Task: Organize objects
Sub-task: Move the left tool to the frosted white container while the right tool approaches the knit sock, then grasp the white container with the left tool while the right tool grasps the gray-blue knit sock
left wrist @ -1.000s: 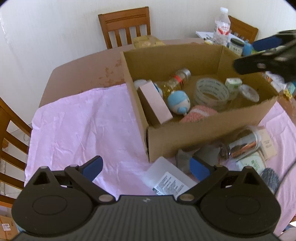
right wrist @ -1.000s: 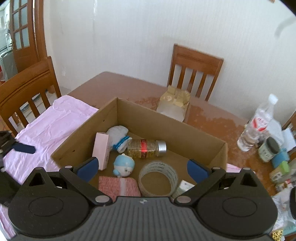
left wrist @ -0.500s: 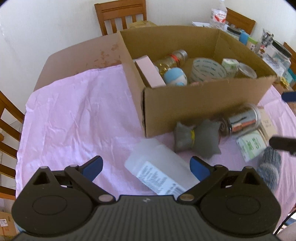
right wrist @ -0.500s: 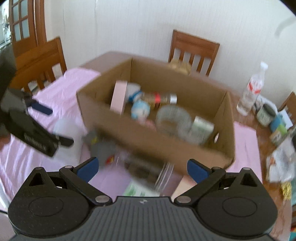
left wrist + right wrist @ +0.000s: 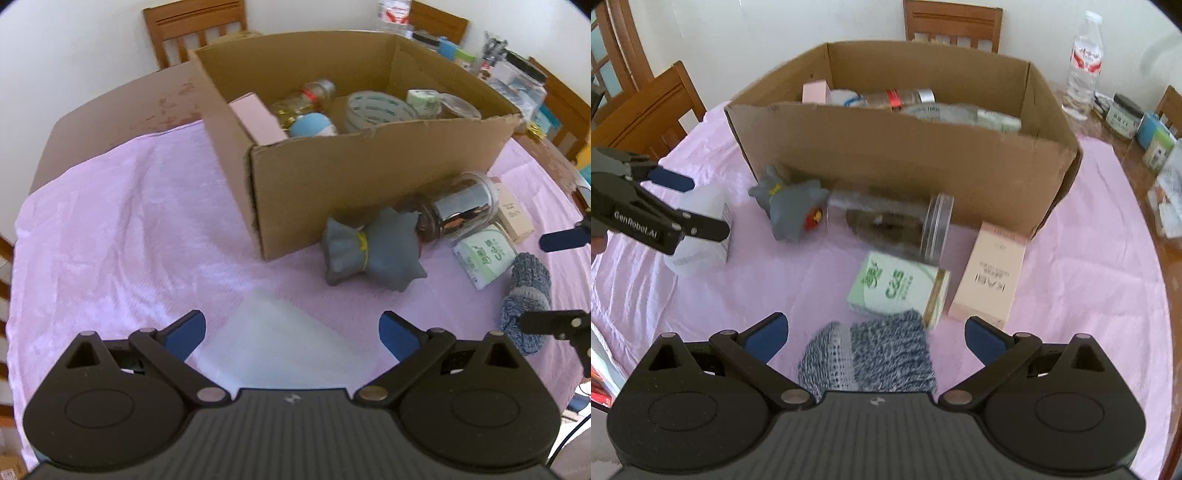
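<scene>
An open cardboard box (image 5: 369,173) (image 5: 905,162) on the pink cloth holds a tape roll, a bottle, a pink carton and small toys. In front of it lie a grey plush toy (image 5: 369,251) (image 5: 794,210), a glass jar (image 5: 458,214) (image 5: 897,225), a green tissue pack (image 5: 484,254) (image 5: 897,288) and a pink carton (image 5: 990,273). My left gripper (image 5: 291,325) (image 5: 698,206) is open around a translucent white bottle (image 5: 280,332) (image 5: 701,225). My right gripper (image 5: 875,332) (image 5: 539,280) is open around a blue knitted roll (image 5: 871,354) (image 5: 528,288).
Wooden chairs (image 5: 195,26) (image 5: 650,110) stand at the far and left sides of the table. A water bottle (image 5: 1084,62), jars and small packs crowd the table's right side (image 5: 1145,125). Bare pink cloth (image 5: 110,221) stretches left of the box.
Both grippers dropped from above the box to the cloth in front of it. The left now straddles the white bottle, the right the knitted roll.
</scene>
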`<state>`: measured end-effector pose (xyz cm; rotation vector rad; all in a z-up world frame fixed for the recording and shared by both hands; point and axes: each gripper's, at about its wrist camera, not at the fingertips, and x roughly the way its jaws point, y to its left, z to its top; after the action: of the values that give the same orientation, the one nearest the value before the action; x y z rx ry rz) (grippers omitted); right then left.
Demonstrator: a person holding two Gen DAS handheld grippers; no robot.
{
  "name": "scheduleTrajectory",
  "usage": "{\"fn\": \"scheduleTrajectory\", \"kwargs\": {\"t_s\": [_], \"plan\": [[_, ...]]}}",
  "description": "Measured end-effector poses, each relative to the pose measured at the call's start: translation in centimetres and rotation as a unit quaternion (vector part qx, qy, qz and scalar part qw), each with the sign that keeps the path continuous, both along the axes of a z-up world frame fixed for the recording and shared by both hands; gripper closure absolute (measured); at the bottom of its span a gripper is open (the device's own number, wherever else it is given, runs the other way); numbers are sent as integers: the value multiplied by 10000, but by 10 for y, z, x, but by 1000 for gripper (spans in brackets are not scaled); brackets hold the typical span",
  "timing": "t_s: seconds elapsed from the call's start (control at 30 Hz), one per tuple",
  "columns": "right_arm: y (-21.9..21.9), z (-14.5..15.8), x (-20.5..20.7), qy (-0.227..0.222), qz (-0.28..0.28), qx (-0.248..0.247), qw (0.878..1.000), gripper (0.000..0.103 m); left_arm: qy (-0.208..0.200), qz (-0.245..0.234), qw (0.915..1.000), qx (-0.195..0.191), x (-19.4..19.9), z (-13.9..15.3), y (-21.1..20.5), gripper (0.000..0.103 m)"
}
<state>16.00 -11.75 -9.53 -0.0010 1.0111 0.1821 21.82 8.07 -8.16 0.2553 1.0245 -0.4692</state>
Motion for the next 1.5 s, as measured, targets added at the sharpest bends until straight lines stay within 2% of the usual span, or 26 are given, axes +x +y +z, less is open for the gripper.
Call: {"fn": "scheduleTrajectory", "kwargs": {"t_s": [0.2,0.57,0.67,0.93,1.23,1.5], "plan": [[-1,-14,4,222,-160,183,9995,0,142,-324,9994,-31,1,-6,-3,3],[2,-22,-3,577,-336,481,9966,0,508,-816,9953,-77,-28,-4,2,3],[5,-22,-4,675,-340,307,9967,0,453,-749,9961,-87,-30,-5,1,3],[22,-33,-10,684,-167,-564,9959,0,437,-477,9979,65,-29,-20,-2,3],[22,-35,-6,661,-401,-521,9956,0,442,-503,9972,329,-25,-29,-9,2],[22,-35,-1,684,-442,-511,9954,0,404,-386,9980,305,-22,-30,-14,1]]}}
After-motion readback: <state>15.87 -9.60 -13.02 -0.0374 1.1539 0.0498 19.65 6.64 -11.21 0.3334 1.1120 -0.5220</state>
